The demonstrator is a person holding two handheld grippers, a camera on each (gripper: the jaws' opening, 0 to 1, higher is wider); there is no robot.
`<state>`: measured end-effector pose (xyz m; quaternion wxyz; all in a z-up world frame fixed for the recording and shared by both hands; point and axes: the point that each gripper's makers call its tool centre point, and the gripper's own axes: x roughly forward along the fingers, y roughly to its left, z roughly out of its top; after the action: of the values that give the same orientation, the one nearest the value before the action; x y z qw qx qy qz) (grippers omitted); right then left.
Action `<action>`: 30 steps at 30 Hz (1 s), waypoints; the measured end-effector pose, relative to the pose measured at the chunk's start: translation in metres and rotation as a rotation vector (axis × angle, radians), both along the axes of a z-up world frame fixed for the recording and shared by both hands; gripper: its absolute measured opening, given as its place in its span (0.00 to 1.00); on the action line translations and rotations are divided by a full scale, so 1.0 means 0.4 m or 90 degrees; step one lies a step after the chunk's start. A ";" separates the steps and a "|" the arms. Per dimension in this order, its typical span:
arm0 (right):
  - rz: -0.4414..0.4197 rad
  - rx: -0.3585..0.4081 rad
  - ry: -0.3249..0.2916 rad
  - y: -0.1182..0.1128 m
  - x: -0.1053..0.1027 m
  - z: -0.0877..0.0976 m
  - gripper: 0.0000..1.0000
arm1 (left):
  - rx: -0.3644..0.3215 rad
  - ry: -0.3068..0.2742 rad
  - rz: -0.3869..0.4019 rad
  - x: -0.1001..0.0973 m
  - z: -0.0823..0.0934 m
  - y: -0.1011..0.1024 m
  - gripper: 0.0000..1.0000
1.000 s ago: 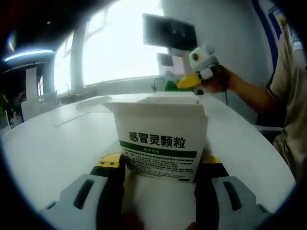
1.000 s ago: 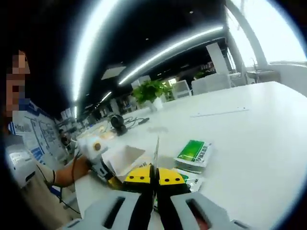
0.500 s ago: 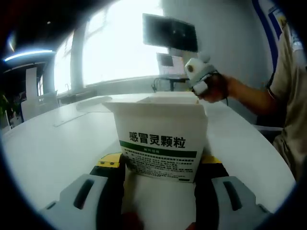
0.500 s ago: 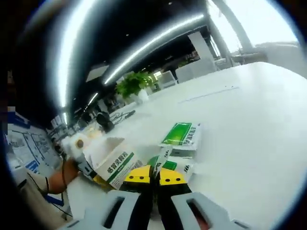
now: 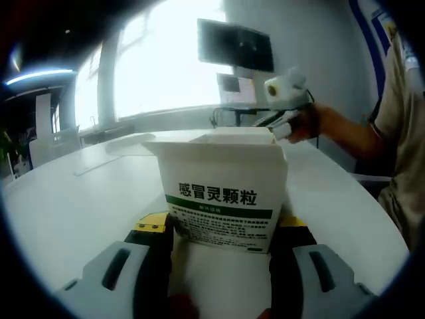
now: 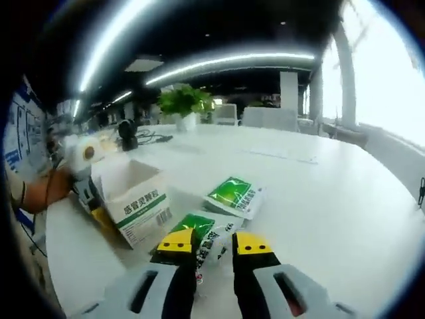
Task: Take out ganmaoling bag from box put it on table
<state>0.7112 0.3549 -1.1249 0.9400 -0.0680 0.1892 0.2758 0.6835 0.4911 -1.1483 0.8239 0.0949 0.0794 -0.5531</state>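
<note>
Left tongs [image 5: 219, 242] clamp the box [image 5: 222, 189], which hides their tips. Right tongs [image 6: 214, 244] stand parted over a bag [image 6: 202, 232] on the surface [image 6: 332, 199], which they partly cover; another bag [image 6: 234, 196] lies beyond.

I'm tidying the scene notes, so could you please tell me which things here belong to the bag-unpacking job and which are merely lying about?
Belonging to the job:
- white box, clamped by the left gripper
- green bags lying on the table
- right gripper, open over a bag

Lying about:
- potted plant
- headphones
- wall monitor
</note>
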 end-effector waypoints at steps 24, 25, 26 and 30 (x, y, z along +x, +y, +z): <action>0.020 0.031 -0.107 -0.063 -0.084 0.083 0.00 | 0.000 0.000 0.000 0.000 0.000 0.000 0.49; 0.026 0.025 -0.112 -0.060 -0.089 0.083 0.00 | 0.000 0.000 0.000 0.000 0.000 0.000 0.49; 0.031 0.021 -0.114 -0.058 -0.093 0.082 0.00 | 0.000 0.000 0.000 0.000 0.000 0.000 0.49; 0.053 -0.001 -0.128 -0.044 -0.112 0.077 0.00 | -0.001 0.000 0.000 0.000 0.000 0.000 0.49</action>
<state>0.6666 0.3374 -1.0943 0.9420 -0.1042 0.0910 0.3059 0.6836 0.4913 -1.1484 0.8239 0.0944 0.0795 -0.5532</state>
